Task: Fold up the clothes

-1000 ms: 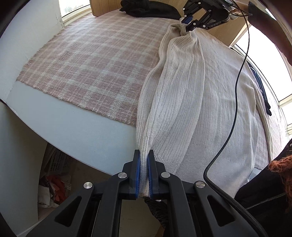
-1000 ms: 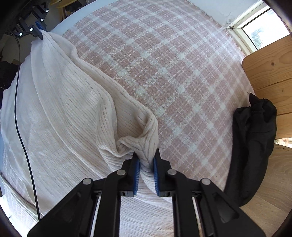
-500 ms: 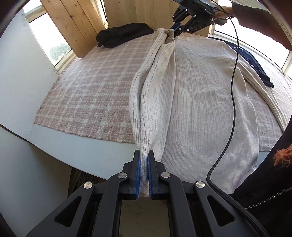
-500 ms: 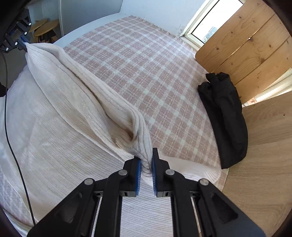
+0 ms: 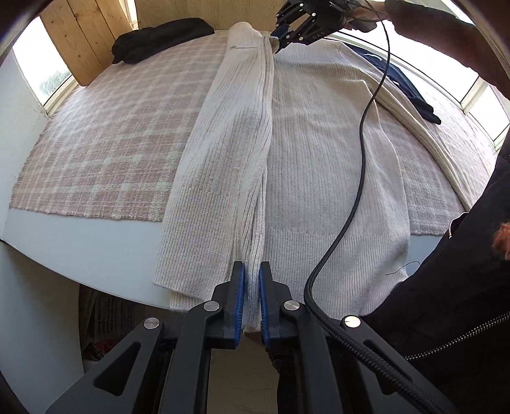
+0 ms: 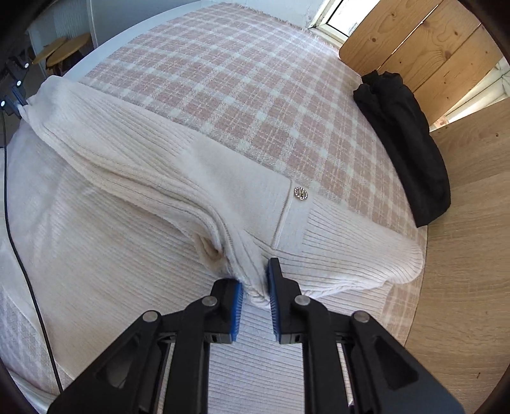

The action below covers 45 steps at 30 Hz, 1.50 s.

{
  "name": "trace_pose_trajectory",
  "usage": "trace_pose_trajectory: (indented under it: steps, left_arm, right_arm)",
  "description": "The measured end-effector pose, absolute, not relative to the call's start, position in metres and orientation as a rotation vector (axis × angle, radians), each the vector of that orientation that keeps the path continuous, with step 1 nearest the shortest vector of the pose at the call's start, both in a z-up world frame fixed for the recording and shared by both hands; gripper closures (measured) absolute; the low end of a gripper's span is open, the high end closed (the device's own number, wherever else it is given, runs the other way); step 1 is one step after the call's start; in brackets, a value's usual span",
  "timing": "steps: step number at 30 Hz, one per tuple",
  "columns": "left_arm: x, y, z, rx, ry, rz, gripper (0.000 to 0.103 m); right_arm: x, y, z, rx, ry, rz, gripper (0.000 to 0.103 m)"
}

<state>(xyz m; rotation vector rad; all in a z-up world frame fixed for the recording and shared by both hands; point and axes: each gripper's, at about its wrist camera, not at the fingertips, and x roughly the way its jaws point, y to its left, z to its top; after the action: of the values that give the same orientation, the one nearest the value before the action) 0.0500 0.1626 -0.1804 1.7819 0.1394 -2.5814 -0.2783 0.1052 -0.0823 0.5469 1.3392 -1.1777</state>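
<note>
Left tongs (image 5: 251,278): closed on the hem of the sweater (image 5: 318,153), blue pads (image 5: 239,302) pressing a gathered ridge of ribbed knit between them, at the near rim of the table (image 5: 95,242). Right tongs (image 6: 255,280): clamped on a bunched fold of the same sweater at its far end, pads (image 6: 237,302) on both sides of the fold; seen from the left wrist as a black mechanism (image 5: 306,22) at the top of the ridge, held by a dark-sleeved arm (image 5: 446,35). Between the two tongs: a raised fold running the length of the sweater, with a narrow panel lying flat on one side and the wide body spread on the other. On the narrow panel near the right tongs: a small round button (image 6: 300,193) beside a seam. Under the sweater: a pink-and-white plaid cloth (image 5: 105,140), covering most of the table and stopping short of the near rim. Across the sweater body: a black cable (image 5: 360,165). At the far edge of the cloth: a black garment (image 6: 404,140), apart from the sweater, beside wood panels (image 6: 414,41). Beyond the sweater's other side: a dark blue garment (image 5: 411,95), near the windows (image 5: 478,95). At the lower right of the left view: a black zipped jacket (image 5: 462,286) on the person.
</note>
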Motion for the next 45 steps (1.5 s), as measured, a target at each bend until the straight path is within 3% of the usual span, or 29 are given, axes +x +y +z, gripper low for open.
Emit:
trace_pose_trajectory:
  steps: [2,6,11,19,26,33,36,40,43,45]
  left_arm:
    - [0.057,0.159,-0.175,1.782,0.179,-2.586,0.094]
    - [0.072,0.152,-0.164,1.783,0.26,-2.593,0.096]
    - [0.064,0.15,-0.172,1.788,0.3,-2.614,0.097]
    - [0.083,0.126,-0.154,1.713,0.446,-2.587,0.097]
    - [0.048,0.123,-0.154,1.679,0.419,-2.675,0.097]
    - [0.031,0.137,-0.174,1.803,0.337,-2.65,0.095]
    - [0.029,0.139,-0.18,1.837,0.317,-2.632,0.093]
    - [0.028,0.142,-0.188,1.882,0.291,-2.607,0.093]
    - [0.026,0.144,-0.194,1.916,0.272,-2.588,0.091]
    - [0.028,0.142,-0.195,1.921,0.268,-2.577,0.091]
  right_arm:
    - [-0.288,0.115,-0.067,0.592,1.277,-1.156,0.086]
    - [-0.318,0.122,-0.061,0.709,1.196,-1.194,0.07]
    - [-0.298,0.11,-0.103,0.641,1.372,-1.16,0.07]
    - [-0.289,0.146,-0.078,0.472,1.462,-1.13,0.069]
    - [-0.371,0.134,-0.082,1.187,0.961,-1.336,0.066]
    - [-0.395,0.127,-0.092,1.355,0.751,-1.395,0.066]
    - [-0.396,0.121,-0.089,1.401,0.735,-1.384,0.066]
    - [-0.391,0.122,-0.087,1.418,0.907,-1.391,0.066]
    - [-0.4,0.123,-0.082,1.479,0.759,-1.397,0.066]
    - [-0.394,0.117,-0.089,1.489,0.777,-1.4,0.066]
